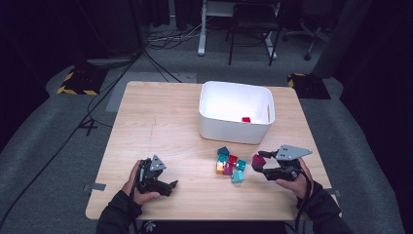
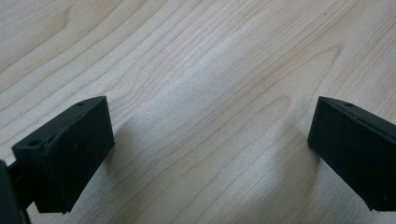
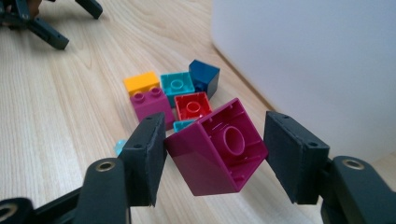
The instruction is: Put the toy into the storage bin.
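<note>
My right gripper point(image 1: 259, 165) is shut on a magenta brick point(image 1: 258, 159) at the right of the table, just right of a small pile of bricks point(image 1: 229, 164). In the right gripper view the magenta brick point(image 3: 217, 147) sits tilted between the pads of my right gripper point(image 3: 217, 154), its hollow underside towards the camera. Behind it lie magenta point(image 3: 150, 106), orange point(image 3: 140, 82), teal point(image 3: 177, 85), red point(image 3: 193, 106) and dark blue point(image 3: 205, 74) bricks. My left gripper point(image 1: 170, 185) rests open near the front left edge. Bare wood shows between the pads of my left gripper point(image 2: 210, 144).
A white bin point(image 1: 236, 87) stands at the back right of the table with a red brick point(image 1: 246, 119) inside. Its wall point(image 3: 317, 56) rises close behind the held brick. The left gripper point(image 3: 42, 18) shows far off across the wood.
</note>
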The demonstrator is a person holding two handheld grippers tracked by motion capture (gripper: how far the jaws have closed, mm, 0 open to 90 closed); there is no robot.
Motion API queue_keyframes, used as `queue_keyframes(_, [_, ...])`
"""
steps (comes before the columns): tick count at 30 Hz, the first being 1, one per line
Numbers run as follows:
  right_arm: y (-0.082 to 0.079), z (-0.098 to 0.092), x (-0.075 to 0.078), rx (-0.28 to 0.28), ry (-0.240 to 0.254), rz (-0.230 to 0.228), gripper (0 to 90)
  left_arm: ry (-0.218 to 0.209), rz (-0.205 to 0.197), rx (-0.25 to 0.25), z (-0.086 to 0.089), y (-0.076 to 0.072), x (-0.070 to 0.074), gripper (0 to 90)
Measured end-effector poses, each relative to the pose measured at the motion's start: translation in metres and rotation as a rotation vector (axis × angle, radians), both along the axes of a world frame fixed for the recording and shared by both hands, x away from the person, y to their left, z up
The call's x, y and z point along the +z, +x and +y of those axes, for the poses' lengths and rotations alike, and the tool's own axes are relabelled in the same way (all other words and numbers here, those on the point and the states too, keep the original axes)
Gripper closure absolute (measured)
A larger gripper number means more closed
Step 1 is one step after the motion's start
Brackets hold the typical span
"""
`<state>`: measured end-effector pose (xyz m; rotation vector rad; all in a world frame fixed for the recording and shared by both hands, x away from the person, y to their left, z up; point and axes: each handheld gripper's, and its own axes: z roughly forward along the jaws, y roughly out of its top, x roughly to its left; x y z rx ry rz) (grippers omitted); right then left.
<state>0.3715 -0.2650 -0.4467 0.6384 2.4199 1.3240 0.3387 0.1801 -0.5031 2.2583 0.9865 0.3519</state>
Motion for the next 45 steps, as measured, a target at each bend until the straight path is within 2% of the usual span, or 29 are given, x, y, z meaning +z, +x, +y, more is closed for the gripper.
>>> queue_keyframes(9, [0.006, -0.001, 0.02, -0.012, 0.015, -0.031, 40.8, 0.0, 0.003, -0.001, 0.0, 0.0, 0.0, 0.5])
queue_keyframes(12, [0.008, -0.001, 0.033, -0.021, 0.014, -0.051, 40.8, -0.001, 0.002, 0.001, 0.0, 0.0, 0.0, 0.5])
queue_keyframes(15, [0.009, -0.002, 0.039, -0.028, 0.017, -0.062, 40.8, 0.0, 0.001, 0.002, 0.0, 0.0, 0.0, 0.5])
queue_keyframes(16, [0.01, -0.002, 0.044, -0.033, 0.03, -0.062, 40.8, -0.004, 0.001, 0.005, 0.0, 0.0, 0.0, 0.5])
queue_keyframes(17, [0.012, -0.003, 0.047, -0.037, 0.025, -0.075, 40.8, -0.005, -0.002, 0.001, 0.0, 0.0, 0.0, 0.4])
queue_keyframes(21, [0.013, -0.003, 0.055, -0.045, 0.041, -0.079, 40.8, -0.006, -0.003, 0.0, 0.0, 0.0, 0.0, 0.4])
queue_keyframes(22, [0.014, -0.005, 0.06, -0.044, 0.032, -0.095, 40.8, -0.006, -0.004, 0.002, 0.0, 0.001, 0.0, 0.4])
queue_keyframes(31, [0.017, -0.007, 0.077, -0.071, 0.064, -0.134, 40.8, -0.005, -0.003, 0.005, -0.001, 0.0, 0.0, 0.3])
queue_keyframes(38, [0.02, -0.004, 0.092, -0.086, 0.063, -0.167, 40.8, -0.013, 0.007, 0.002, -0.001, 0.0, -0.001, 0.3])
queue_keyframes(40, [0.024, -0.004, 0.102, -0.094, 0.081, -0.181, 40.8, -0.011, 0.004, 0.002, -0.001, 0.0, -0.001, 0.3])
queue_keyframes(45, [0.032, -0.004, 0.113, -0.107, 0.085, -0.195, 40.8, -0.014, 0.007, 0.002, -0.001, 0.0, -0.001, 0.3])
